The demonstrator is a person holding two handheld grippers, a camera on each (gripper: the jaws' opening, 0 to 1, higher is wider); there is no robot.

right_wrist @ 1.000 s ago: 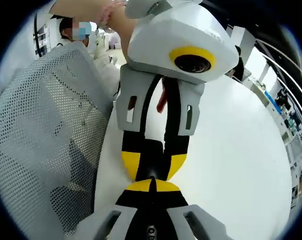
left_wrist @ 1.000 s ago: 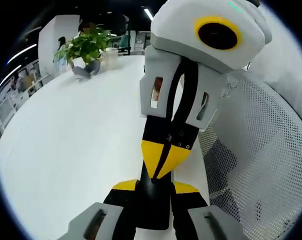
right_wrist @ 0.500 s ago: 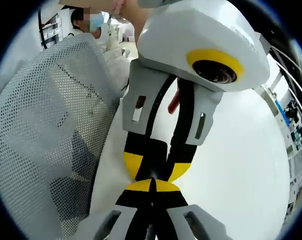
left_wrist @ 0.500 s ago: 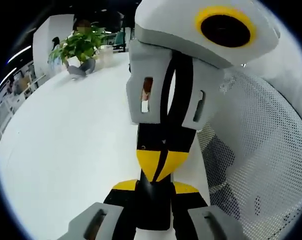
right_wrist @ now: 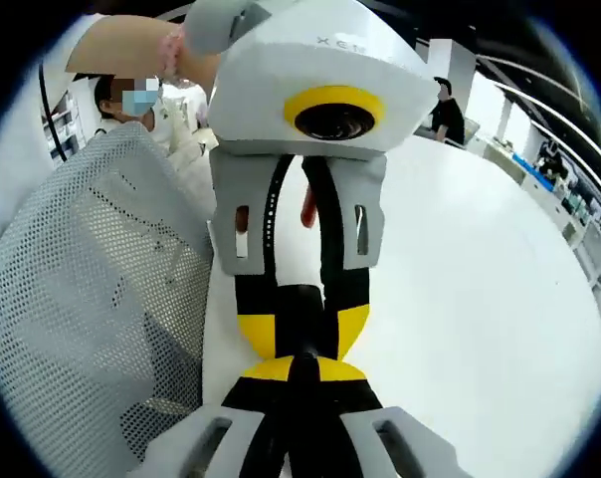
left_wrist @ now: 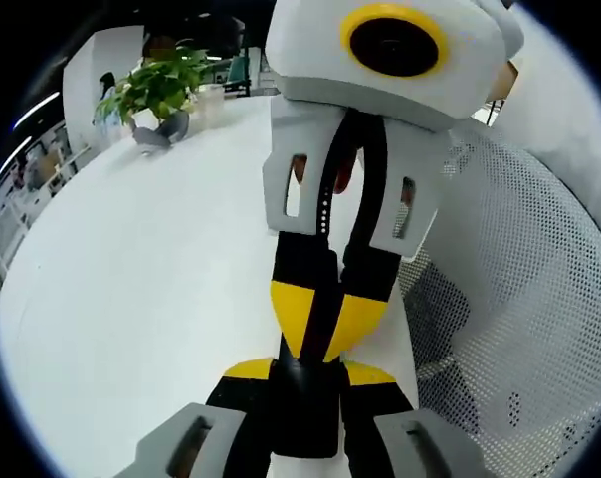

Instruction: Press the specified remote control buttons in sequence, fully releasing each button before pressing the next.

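A black remote control (left_wrist: pixel 305 418) is held over the white table (left_wrist: pixel 131 279), between two grippers that face each other. My left gripper (left_wrist: pixel 308 370) rises from the bottom of the left gripper view, its yellow-tipped jaws shut across the remote's width. My right gripper (left_wrist: pixel 325 344) comes down from above, and its yellow tips close to a narrow V on the remote's far end. In the right gripper view my right gripper (right_wrist: pixel 300 370) is shut on the thin edge of the remote (right_wrist: pixel 302 309). Just beyond it, the left gripper (right_wrist: pixel 302 324) clamps the same remote. The buttons are hidden.
A grey mesh chair back (left_wrist: pixel 519 299) stands against the table edge beside the grippers, and it is the mesh chair back (right_wrist: pixel 92 299) in the right gripper view. A potted plant (left_wrist: pixel 161 90) sits at the table's far end. A person's hand (right_wrist: pixel 151 55) holds the left gripper.
Both views have shifted and rolled a little with the hands. Each opposite gripper now stands straighter and more centred. The hold on the remote looks unchanged.
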